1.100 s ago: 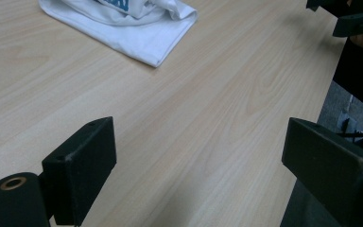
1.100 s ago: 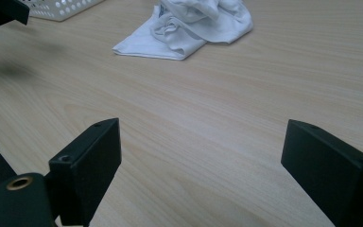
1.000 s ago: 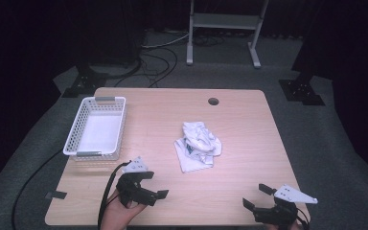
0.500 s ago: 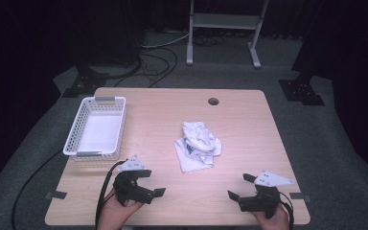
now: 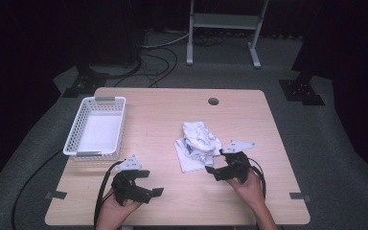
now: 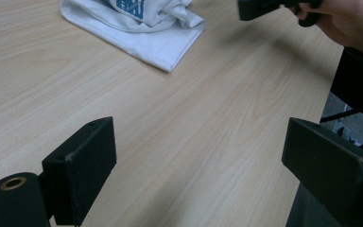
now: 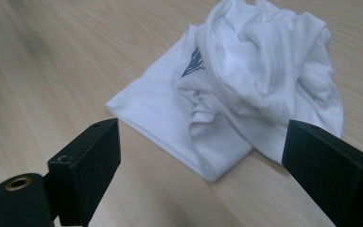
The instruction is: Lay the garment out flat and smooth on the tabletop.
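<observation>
White crumpled cotton T-shirt with a blue print (image 5: 197, 145) lies near the middle of the pale wooden table (image 5: 163, 115), slightly toward the right edge. The right claw (image 5: 214, 169) hovers just beside its near edge, jaws spread wide and released. The left claw (image 5: 156, 191) waits near the front edge, released too. A white perforated plastic basket (image 5: 96, 127) sits along the left edge.

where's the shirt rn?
In the high view the shirt lies crumpled mid-table, right of the basket and just beyond the open right gripper, whose own view faces it.
</observation>
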`<state>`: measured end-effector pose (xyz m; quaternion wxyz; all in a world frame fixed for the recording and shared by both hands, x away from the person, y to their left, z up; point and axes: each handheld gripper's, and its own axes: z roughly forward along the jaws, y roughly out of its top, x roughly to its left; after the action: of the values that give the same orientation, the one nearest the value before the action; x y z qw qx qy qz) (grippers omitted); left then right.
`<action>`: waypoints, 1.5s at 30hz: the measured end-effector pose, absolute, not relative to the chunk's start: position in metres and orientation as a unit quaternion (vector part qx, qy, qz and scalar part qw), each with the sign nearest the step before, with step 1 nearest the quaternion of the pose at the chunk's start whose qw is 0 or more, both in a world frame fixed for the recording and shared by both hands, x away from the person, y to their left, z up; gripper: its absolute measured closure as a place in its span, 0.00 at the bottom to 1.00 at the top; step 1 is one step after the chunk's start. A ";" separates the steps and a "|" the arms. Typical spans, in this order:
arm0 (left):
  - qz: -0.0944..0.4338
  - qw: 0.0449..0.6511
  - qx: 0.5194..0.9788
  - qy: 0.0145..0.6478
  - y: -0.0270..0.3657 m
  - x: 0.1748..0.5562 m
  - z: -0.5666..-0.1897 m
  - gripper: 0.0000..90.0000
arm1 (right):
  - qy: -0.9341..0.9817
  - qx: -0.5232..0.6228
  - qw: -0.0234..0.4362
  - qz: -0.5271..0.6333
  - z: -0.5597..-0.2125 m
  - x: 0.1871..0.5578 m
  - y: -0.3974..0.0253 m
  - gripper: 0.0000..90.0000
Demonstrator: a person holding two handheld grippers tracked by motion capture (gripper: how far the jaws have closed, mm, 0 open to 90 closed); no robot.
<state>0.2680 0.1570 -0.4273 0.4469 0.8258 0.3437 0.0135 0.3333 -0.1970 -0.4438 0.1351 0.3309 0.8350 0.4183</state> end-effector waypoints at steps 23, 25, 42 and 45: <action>0.009 0.450 0.821 0.351 0.162 0.267 -0.430 0.11 | 0.855 0.355 0.136 0.354 -0.456 0.409 -0.150 0.52; 0.008 0.449 0.821 0.353 0.163 0.267 -0.431 0.11 | 0.855 0.359 0.131 0.350 -0.459 0.409 -0.152 0.58; 0.009 0.447 0.822 0.352 0.162 0.267 -0.432 0.11 | 0.841 0.398 0.082 0.357 -0.459 0.368 -0.154 0.63; 0.006 0.446 0.823 0.351 0.160 0.268 -0.433 0.11 | 0.834 0.407 0.070 0.365 -0.460 0.358 -0.156 0.63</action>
<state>0.2679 0.1602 -0.4335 0.4461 0.8233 0.3507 0.0058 0.3582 -0.1555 -0.4598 0.0704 0.4065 0.8345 0.3653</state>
